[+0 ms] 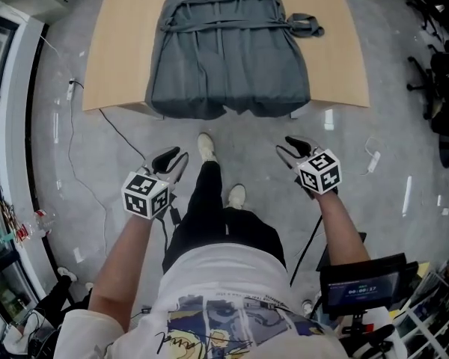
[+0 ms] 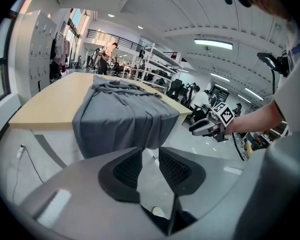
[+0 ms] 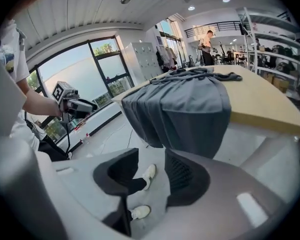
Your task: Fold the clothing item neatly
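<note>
A grey garment lies spread on the wooden table, its lower hem hanging over the near edge. A thin tie crosses its middle, with one end lying off to the right. Both grippers hover over the floor in front of the table, well short of the cloth. My left gripper is open with nothing between its jaws; in its own view the left gripper points at the hanging garment. My right gripper is also open and empty, and the right gripper faces the garment too.
The person's white shoes stand just before the table edge. A black cable runs along the floor at left, and a white power strip lies at right. Office chairs stand far right. A small screen sits bottom right.
</note>
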{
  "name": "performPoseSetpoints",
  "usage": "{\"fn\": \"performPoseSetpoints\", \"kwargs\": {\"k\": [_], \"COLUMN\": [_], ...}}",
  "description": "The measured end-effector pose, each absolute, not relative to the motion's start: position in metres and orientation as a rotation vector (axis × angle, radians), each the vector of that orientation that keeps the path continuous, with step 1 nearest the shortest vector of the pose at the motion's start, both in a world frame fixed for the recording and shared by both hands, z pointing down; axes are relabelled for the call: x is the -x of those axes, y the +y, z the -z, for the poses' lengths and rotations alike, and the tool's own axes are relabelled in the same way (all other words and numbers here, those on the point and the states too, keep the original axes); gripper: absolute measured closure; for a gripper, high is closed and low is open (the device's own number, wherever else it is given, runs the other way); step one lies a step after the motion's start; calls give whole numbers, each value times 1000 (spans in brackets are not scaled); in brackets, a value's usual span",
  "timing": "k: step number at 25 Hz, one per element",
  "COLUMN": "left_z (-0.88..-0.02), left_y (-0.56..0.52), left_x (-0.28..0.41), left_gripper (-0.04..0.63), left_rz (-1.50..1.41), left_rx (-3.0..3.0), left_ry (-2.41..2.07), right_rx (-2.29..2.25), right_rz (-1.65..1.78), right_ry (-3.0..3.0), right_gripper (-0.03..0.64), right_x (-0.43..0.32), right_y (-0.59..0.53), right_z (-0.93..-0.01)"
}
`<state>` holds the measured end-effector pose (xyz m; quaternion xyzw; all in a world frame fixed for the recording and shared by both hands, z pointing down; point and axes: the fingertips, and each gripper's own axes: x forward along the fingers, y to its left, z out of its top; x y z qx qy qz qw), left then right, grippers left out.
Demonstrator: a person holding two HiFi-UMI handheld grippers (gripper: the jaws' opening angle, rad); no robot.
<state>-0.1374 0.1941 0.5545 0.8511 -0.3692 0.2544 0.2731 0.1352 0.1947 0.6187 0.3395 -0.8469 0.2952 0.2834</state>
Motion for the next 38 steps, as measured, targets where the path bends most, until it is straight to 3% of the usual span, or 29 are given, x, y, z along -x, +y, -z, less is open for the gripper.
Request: {"fn": "performPoseSetpoints", "kwargs": {"k": [10, 24, 38], "left_z": [-663, -785, -796], "left_y": [155, 69, 29], "left_x": [190, 228, 193], "left_gripper": [377, 172, 160], "left_rz": [-728, -808, -789], "left_rx": [-2101, -2086, -2228], "left_ry": [-1155, -1119, -960], "right_rx": [-1050, -1005, -1022], "right_rz": [-811, -770, -737], "right_ry": [-2168, -2218, -2249], "right_gripper": [411, 263, 262], "right_x": [-214, -208, -215], "right_y": [175, 92, 54], "right_z": [-709, -803, -819]}}
